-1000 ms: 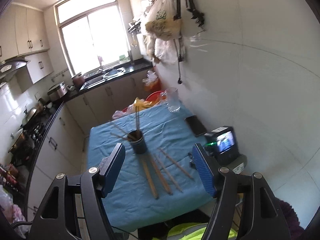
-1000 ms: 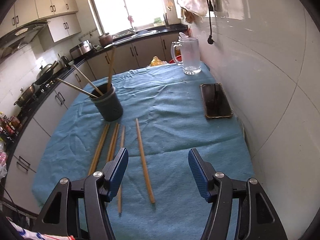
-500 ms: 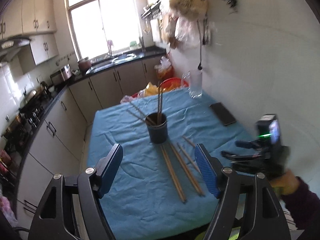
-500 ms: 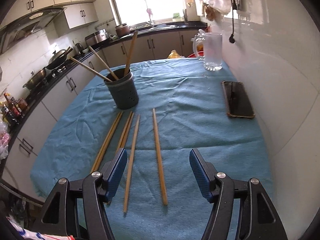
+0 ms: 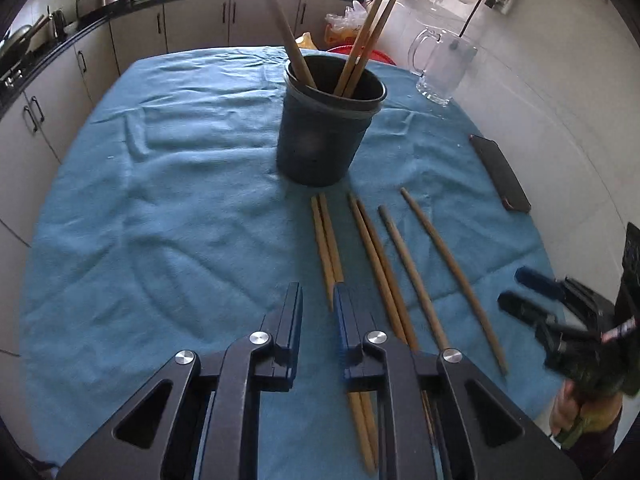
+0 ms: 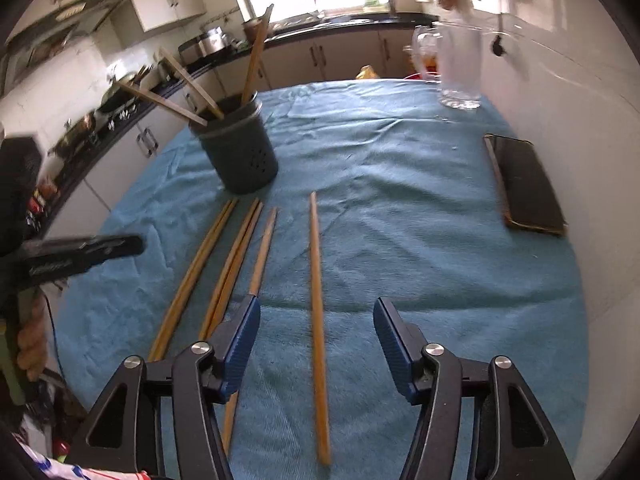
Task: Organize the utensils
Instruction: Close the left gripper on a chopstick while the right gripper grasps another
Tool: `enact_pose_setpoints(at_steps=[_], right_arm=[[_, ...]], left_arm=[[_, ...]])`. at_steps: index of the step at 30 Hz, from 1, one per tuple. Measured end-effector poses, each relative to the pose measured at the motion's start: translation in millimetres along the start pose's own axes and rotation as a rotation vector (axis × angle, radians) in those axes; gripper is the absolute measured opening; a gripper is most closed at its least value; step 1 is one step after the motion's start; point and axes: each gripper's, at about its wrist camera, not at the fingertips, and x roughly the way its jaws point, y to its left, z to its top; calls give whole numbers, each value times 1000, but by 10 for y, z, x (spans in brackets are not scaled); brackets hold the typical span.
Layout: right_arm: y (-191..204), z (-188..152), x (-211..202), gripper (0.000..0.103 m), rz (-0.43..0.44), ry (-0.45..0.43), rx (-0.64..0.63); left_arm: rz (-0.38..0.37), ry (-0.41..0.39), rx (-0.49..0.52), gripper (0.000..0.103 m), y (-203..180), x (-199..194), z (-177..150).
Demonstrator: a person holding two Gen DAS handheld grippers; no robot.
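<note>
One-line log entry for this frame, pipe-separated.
left gripper: closing, nothing between | right gripper: closing, astride single chopstick | six chopsticks on cloth | holder: upright

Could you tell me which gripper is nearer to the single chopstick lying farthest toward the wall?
Right. The right gripper straddles that lone chopstick, jaws closing but not yet touching it. The left gripper hovers by the leftmost pair, several chopsticks away.

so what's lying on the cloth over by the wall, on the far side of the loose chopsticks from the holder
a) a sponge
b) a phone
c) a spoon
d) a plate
b: a dark phone lies flat on the blue cloth beside the tiled wall, past the single chopstick and away from the holder.
</note>
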Motion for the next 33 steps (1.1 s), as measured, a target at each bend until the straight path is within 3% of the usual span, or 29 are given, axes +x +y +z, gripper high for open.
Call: enact_pose_setpoints(at_steps=[6, 10, 16, 24, 25, 27, 29, 33], right_arm=[[159, 22, 265, 59, -4, 23, -78], [176, 46, 362, 59, -7, 27, -98], [50, 56, 426, 50, 4, 31, -71], [-25, 85, 514, 46, 32, 49, -48], [-16, 97, 525, 44, 38, 50, -51], [4, 112, 552, 25, 43, 55, -64], [5, 124, 569, 15, 36, 57, -73], [-138, 129, 552, 10, 74, 85, -30]], left_arm=[[-1, 27, 32, 15, -144, 356, 96], [19, 47, 31, 8, -132, 528, 106], [17, 42, 19, 6, -74, 520, 116], [98, 43, 47, 7, -190, 580, 142], [110, 48, 46, 7, -207, 598, 152], [126, 55, 42, 7, -224, 604, 155], [135, 64, 27, 7, -211, 600, 150], [150, 85, -23, 7, -72, 504, 65]])
